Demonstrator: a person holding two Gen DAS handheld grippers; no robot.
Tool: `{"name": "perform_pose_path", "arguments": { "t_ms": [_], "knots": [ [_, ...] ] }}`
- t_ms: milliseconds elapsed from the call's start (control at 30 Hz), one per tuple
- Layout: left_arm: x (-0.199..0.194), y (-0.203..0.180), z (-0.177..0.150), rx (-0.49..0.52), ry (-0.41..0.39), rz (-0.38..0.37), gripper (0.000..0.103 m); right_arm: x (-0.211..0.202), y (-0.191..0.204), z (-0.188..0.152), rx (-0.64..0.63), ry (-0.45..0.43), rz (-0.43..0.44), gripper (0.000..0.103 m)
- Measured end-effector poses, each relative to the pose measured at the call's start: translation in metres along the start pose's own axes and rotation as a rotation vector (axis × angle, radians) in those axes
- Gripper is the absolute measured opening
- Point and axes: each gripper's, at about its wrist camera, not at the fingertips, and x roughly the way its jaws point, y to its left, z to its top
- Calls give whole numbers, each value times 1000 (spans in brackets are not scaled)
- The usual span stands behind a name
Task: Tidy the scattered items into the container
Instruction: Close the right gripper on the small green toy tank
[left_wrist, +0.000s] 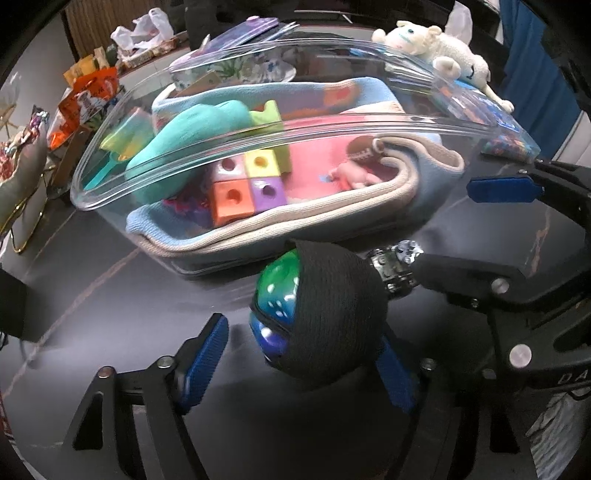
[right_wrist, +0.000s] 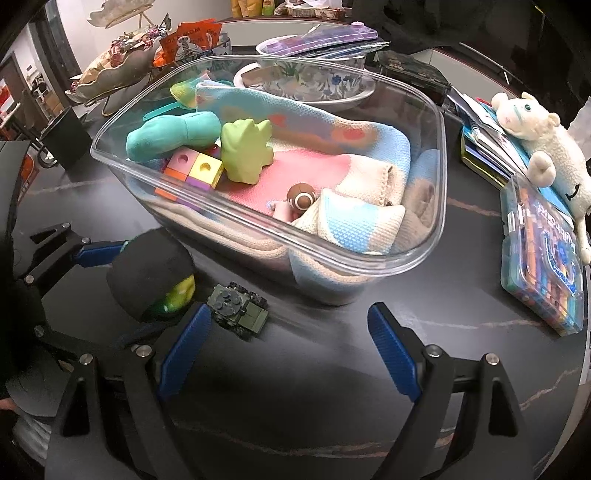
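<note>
The clear plastic bin (right_wrist: 424, 254) sits on the dark table (right_wrist: 295, 387), lined with a folded blue and pink blanket (right_wrist: 351, 221). Inside lie 1 teal soft toy (right_wrist: 166, 133), 1 green squishy toy (right_wrist: 245, 151), 1 block of 4 coloured cubes (right_wrist: 195, 170), 1 small brown football (right_wrist: 302, 195) and 1 small pink figure (left_wrist: 351, 177).

Outside, just beside the bin's near wall, 1 ball (left_wrist: 280, 314) half wrapped in black cloth sits between the spread fingers of the left gripper (left_wrist: 306, 365), not clamped. 1 small green toy tank (right_wrist: 238, 312) stands next to it. The right gripper (right_wrist: 291, 354) hangs open and empty over the table.

1 white plush lamb (right_wrist: 535, 136) lies on books, away from the bin.
</note>
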Motion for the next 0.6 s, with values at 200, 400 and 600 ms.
{"name": "perform_pose_path", "arguments": {
  "t_ms": [200, 400, 600],
  "knots": [
    [-5, 6, -1, -5, -11, -1, 55, 3, 1, -1, -10, 8, -2, 85],
    [-7, 13, -5, -9, -14, 0, 53, 7, 2, -2, -11, 14, 6, 85],
    [-10, 25, -10, -22, -14, -1, 53, 11, 11, -2, -27, 13, 29, 85]
  ]
}}
